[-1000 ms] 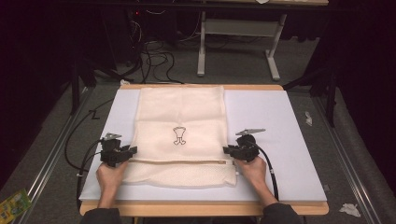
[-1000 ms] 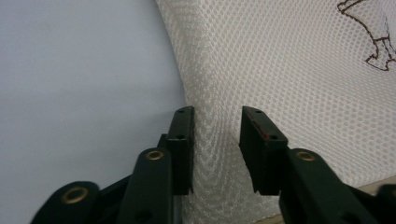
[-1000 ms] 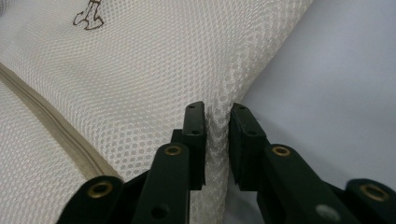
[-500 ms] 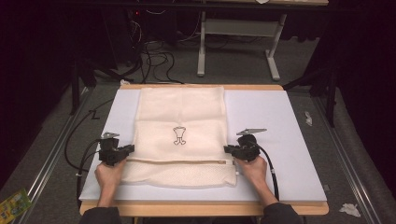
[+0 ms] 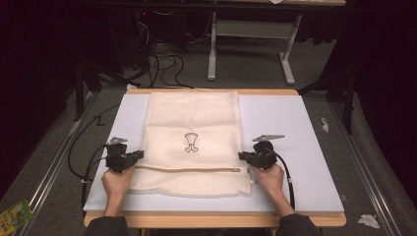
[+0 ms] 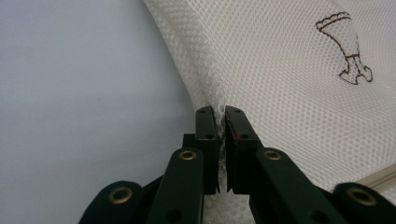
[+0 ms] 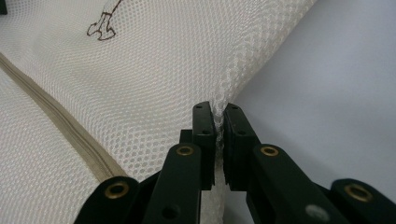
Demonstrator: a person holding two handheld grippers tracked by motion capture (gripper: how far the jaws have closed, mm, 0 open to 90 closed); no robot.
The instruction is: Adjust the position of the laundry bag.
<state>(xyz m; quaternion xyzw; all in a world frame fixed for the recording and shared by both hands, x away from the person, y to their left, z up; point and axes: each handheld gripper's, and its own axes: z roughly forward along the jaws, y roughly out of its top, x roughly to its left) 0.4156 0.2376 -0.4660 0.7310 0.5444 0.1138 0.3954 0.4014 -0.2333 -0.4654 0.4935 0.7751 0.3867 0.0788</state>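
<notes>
Mesh bag (image 5: 193, 137), cream, zipper (image 5: 189, 170) across, both tongs pinching its side edges.

We see the mesh bag (image 5: 193, 140) lying on the table (image 5: 295, 128), our left gripper (image 5: 132, 157) at its left edge, our right gripper (image 5: 246, 157) at its right edge.

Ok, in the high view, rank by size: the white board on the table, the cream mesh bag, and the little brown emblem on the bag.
Largest to smallest:
1. White board
2. Cream mesh laundry bag
3. Small brown emblem
</notes>
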